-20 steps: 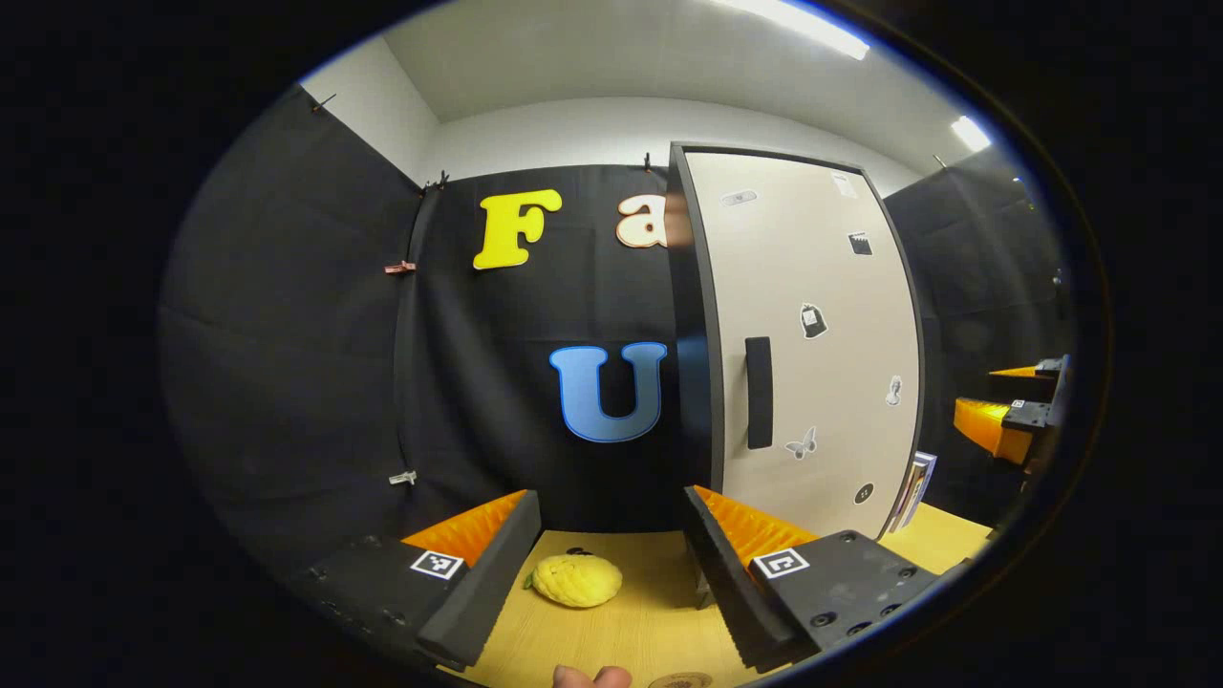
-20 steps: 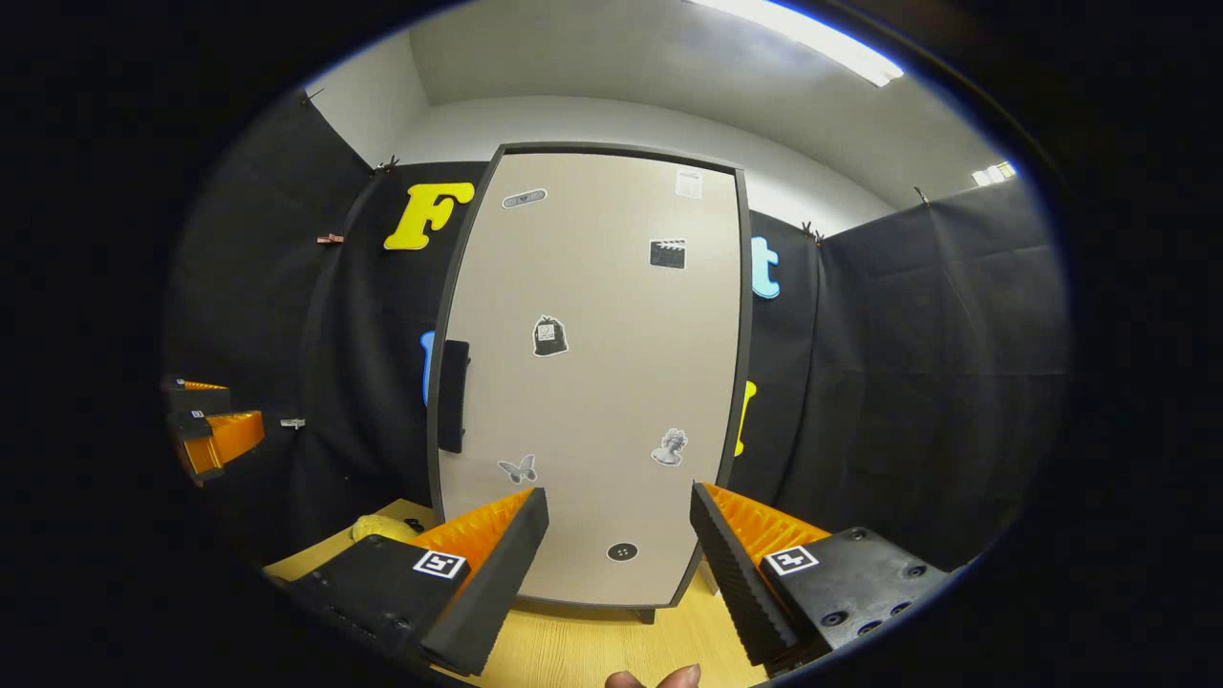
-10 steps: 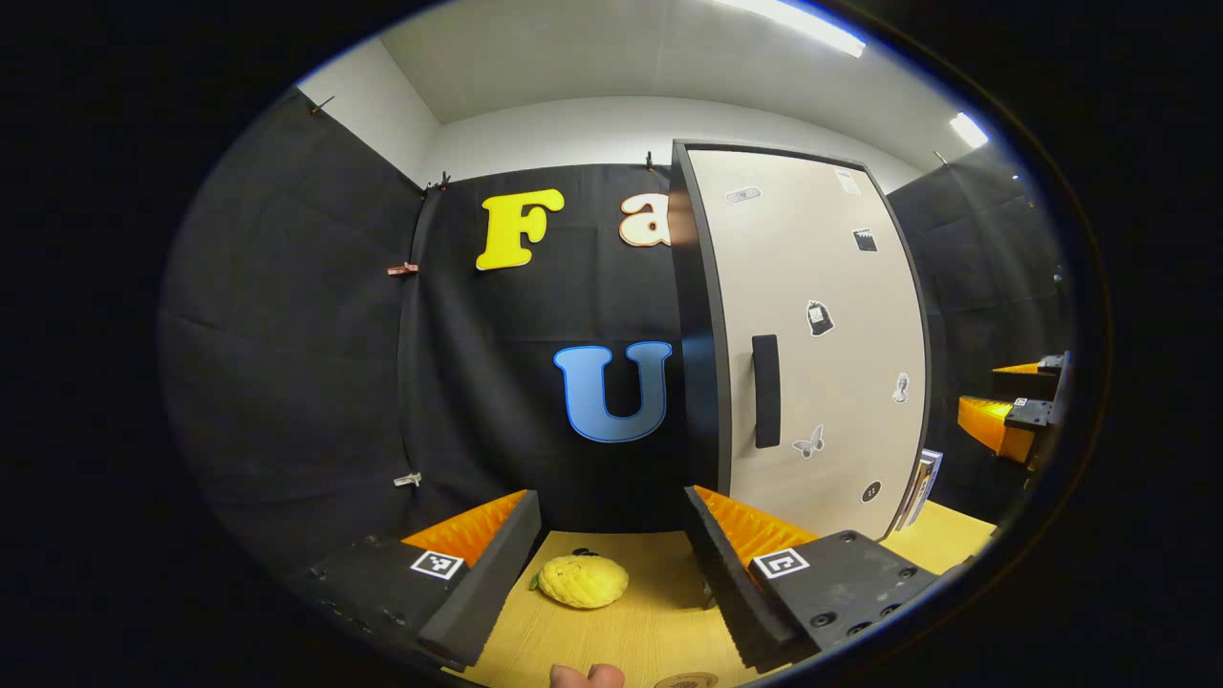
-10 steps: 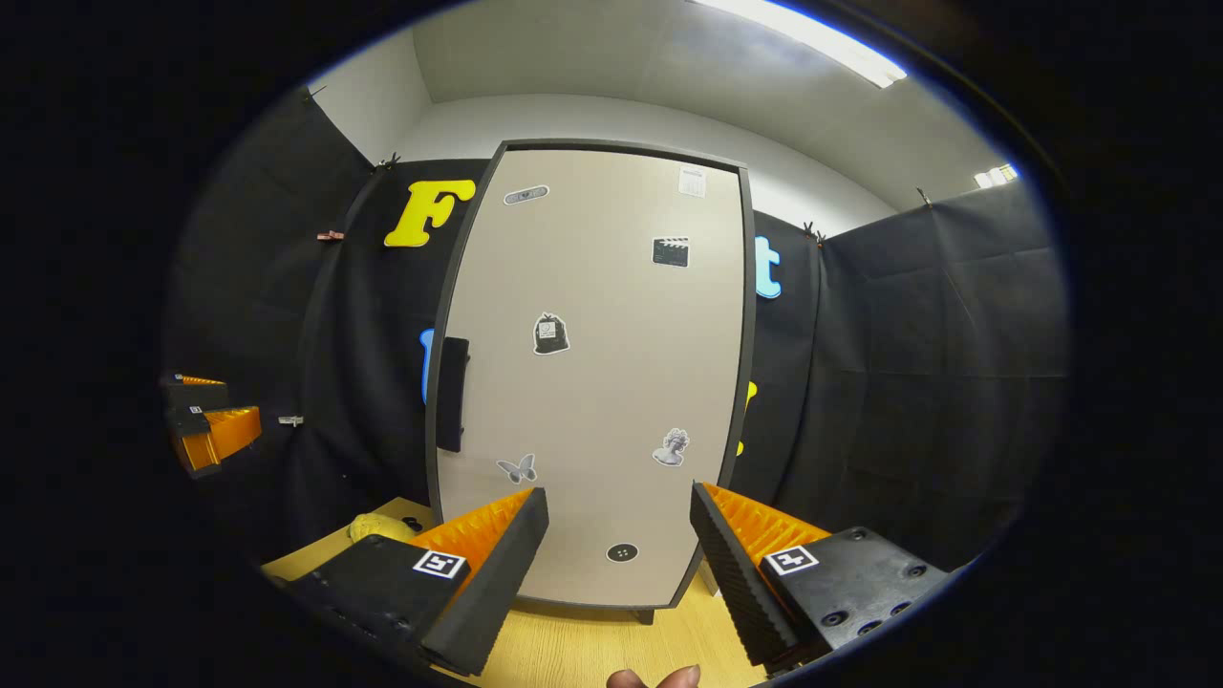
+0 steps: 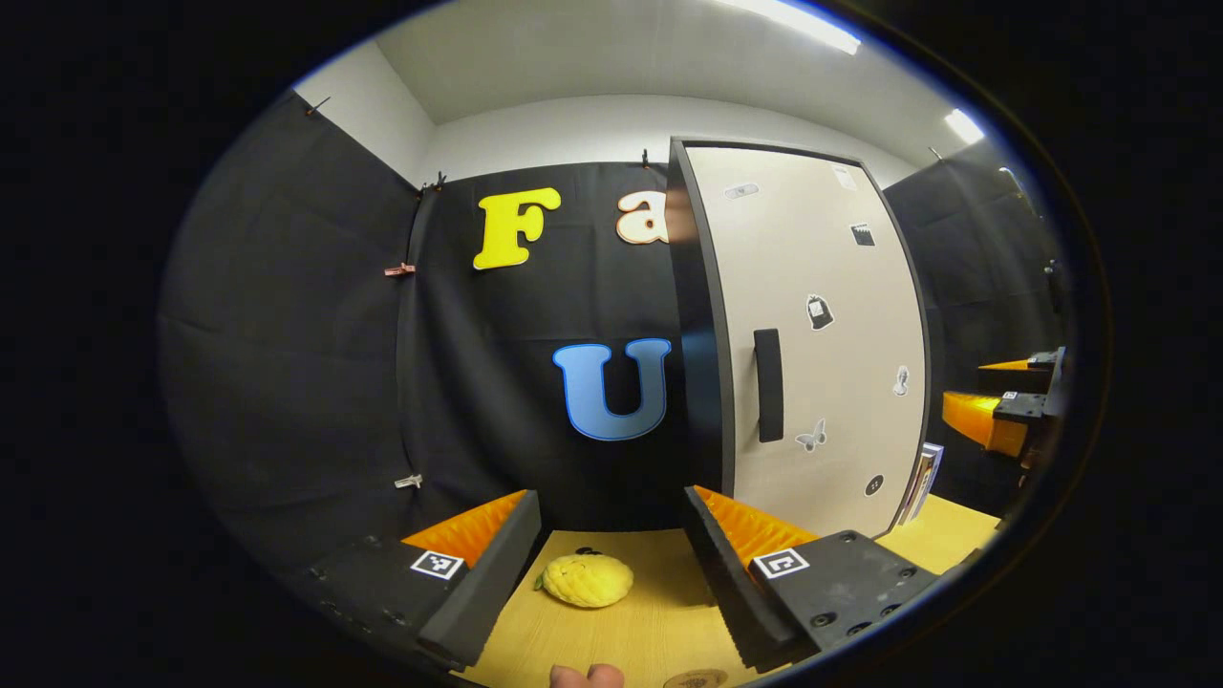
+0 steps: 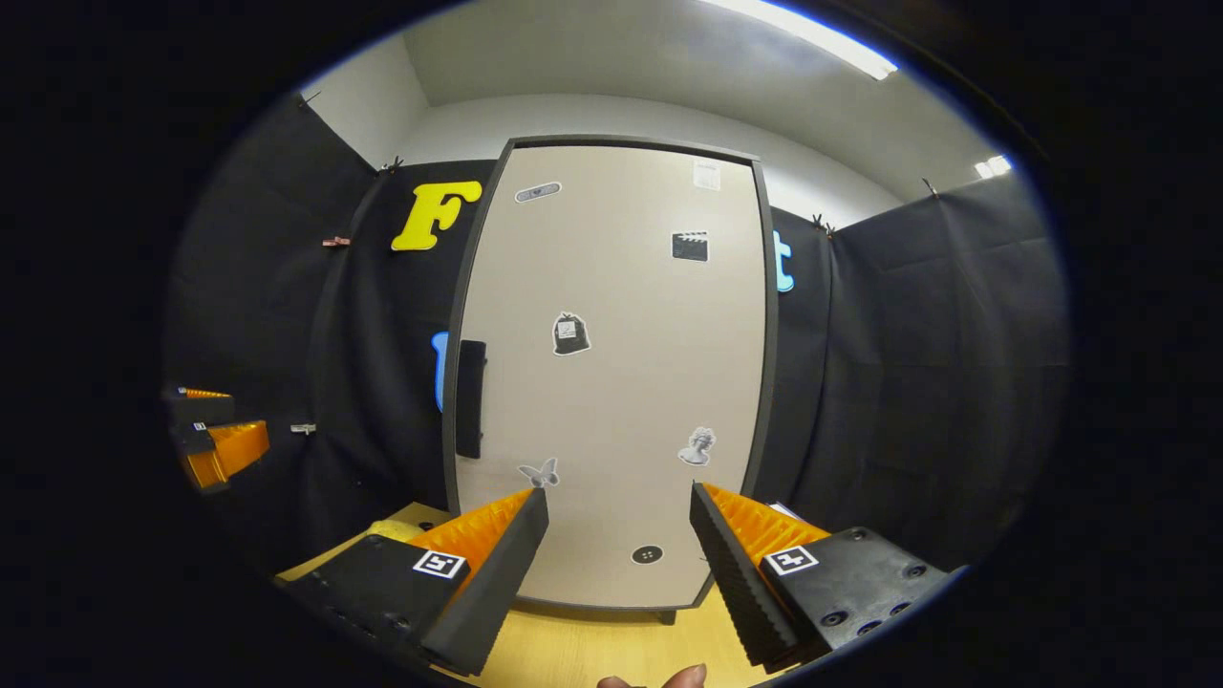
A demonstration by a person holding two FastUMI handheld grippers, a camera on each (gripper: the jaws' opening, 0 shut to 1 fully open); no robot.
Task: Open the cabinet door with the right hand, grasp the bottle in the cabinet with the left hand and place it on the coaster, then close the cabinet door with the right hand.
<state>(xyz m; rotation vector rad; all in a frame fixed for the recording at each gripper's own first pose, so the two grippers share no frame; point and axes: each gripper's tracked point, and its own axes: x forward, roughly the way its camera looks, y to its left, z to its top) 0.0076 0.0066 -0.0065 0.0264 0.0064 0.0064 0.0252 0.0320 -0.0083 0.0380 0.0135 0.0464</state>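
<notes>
The cabinet (image 6: 611,373) stood shut on the wooden table (image 5: 621,640), its dark handle (image 6: 470,398) at the door's left edge. The right gripper (image 6: 616,564) faced the door, fingers spread wide, holding nothing. The left gripper (image 5: 611,564), likewise wide and empty, hung left of the cabinet over a yellow lemon-like fruit (image 5: 587,580). The coaster (image 5: 696,679) lay near the cabinet's front corner.

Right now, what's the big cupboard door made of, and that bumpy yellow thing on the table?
The cabinet door looks like smooth, matte beige board, probably laminated wood, with a dark edge and a dark handle that may be plastic; stickers lie flat on it. The yellow fruit has a knobbly, slightly shiny skin, so it could be plastic or foam; I can't tell. The table shows pale wood grain.
</notes>
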